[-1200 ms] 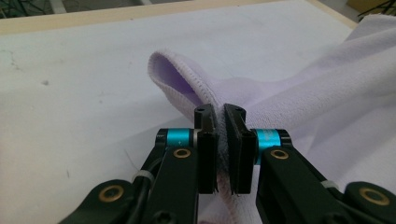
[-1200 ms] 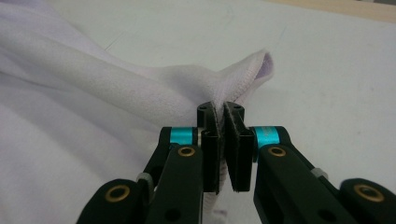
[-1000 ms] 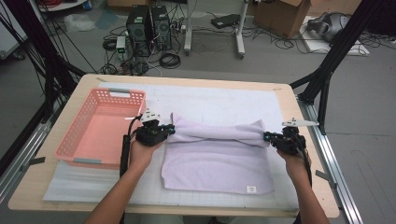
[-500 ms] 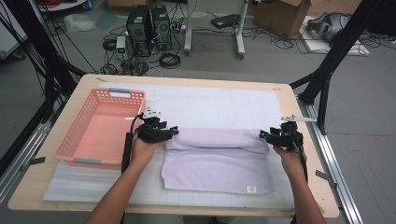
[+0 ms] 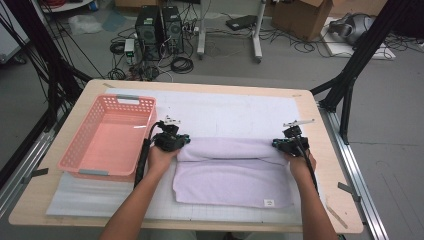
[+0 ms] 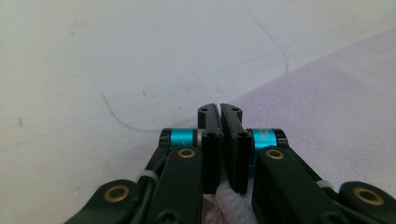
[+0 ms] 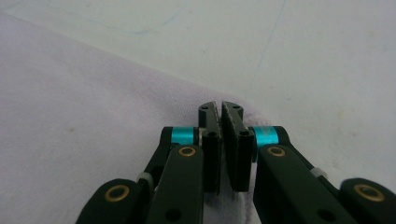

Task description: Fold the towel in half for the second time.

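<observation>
Both claws closed on the corners of a folded lilac towel

Left claw [image 5: 184, 141]: jaws have just been closing and now stand together. In the left gripper view [image 6: 219, 122] the tips meet with towel fabric bunched between the pads lower down. It grips the left end of the towel's folded edge.

Right claw [image 5: 276, 144]: jaws have likewise just been closing. In the right gripper view [image 7: 220, 121] the pads pinch the towel's corner, with only a thin slit between them. It grips the right end of the same fold.

Towel [image 5: 232, 175]: lies flat near the front middle of the worktop, its far portion doubled over toward the person, forming a thick roll-like fold that runs between the two claws. A small white label sits at its near right corner.

Surface: a wooden worktop [image 5: 327, 160] covered by a white mat [image 5: 225, 112] with faint pen marks. A pink basket [image 5: 107, 137] stands just left of the left claw.

Room: grey floor beyond, with computer towers [image 5: 160, 27], loose cables and a cardboard box [image 5: 300, 17].
</observation>
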### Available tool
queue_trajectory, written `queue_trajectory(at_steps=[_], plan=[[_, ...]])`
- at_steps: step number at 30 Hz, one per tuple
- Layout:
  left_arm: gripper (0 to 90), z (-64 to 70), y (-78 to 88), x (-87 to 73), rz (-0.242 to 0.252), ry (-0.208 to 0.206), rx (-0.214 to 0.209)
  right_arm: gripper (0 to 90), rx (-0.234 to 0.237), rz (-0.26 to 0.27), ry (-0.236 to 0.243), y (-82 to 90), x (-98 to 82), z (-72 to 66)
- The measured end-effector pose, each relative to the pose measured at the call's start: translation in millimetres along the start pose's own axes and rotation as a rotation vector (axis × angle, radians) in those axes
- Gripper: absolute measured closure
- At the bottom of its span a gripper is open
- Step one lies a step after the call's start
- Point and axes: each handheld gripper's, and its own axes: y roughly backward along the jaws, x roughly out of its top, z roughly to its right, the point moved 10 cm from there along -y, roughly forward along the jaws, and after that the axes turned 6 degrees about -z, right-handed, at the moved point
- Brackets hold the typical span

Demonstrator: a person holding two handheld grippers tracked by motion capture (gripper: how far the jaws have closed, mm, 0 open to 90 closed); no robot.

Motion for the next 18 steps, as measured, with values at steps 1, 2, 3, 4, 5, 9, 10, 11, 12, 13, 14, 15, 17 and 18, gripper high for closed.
queue_trajectory(at_steps=[1,2,3,4,5,9,10,11,12,13,14,15,17,18], plan=[[86.6,2.3,6.5,3.6,0.024,-0.005,-0.009,86.1,0.001,0.019,-0.004,4.0,0.7,-0.2],[86.6,4.7,11.5,5.9,0.039,-0.010,-0.016,86.1,0.009,0.045,-0.003,10.6,1.0,-0.7],[86.6,7.6,16.5,7.4,0.049,-0.020,-0.021,86.0,0.008,0.066,0.002,15.7,1.1,-0.5],[86.6,10.5,20.8,8.2,0.056,-0.032,-0.025,86.0,0.015,0.087,0.002,21.1,0.8,-1.3],[86.6,13.2,25.1,8.7,0.064,-0.041,-0.030,86.0,0.021,0.101,-0.002,26.4,-0.4,-2.3],[86.5,23.0,40.7,6.0,0.107,-0.051,-0.051,85.8,0.029,0.152,-0.003,43.7,-6.3,-7.6],[86.5,25.1,43.3,4.6,0.118,-0.050,-0.056,85.7,0.024,0.165,-0.002,49.0,-8.9,-8.6],[86.5,28.8,48.4,0.7,0.132,-0.052,-0.067,85.7,0.026,0.175,-0.005,52.1,-10.3,-9.8],[86.4,30.9,51.1,-2.3,0.139,-0.056,-0.073,85.8,0.032,0.192,-0.004,56.9,-12.8,-12.1],[86.4,33.5,54.3,-7.3,0.141,-0.056,-0.081,85.8,0.033,0.201,-0.001,59.5,-14.8,-13.3],[86.4,35.4,57.0,-12.1,0.139,-0.059,-0.079,85.8,0.033,0.204,0.002,62.6,-18.3,-15.7],[86.4,37.4,61.1,-17.8,0.145,-0.063,-0.080,85.8,0.033,0.208,0.008,65.7,-21.9,-18.3],[86.4,41.0,66.5,-26.0,0.151,-0.067,-0.083,85.8,0.031,0.221,0.020,72.9,-30.8,-24.8],[86.4,42.8,69.6,-30.0,0.152,-0.068,-0.086,85.8,0.028,0.226,0.026,76.3,-35.3,-27.5]])
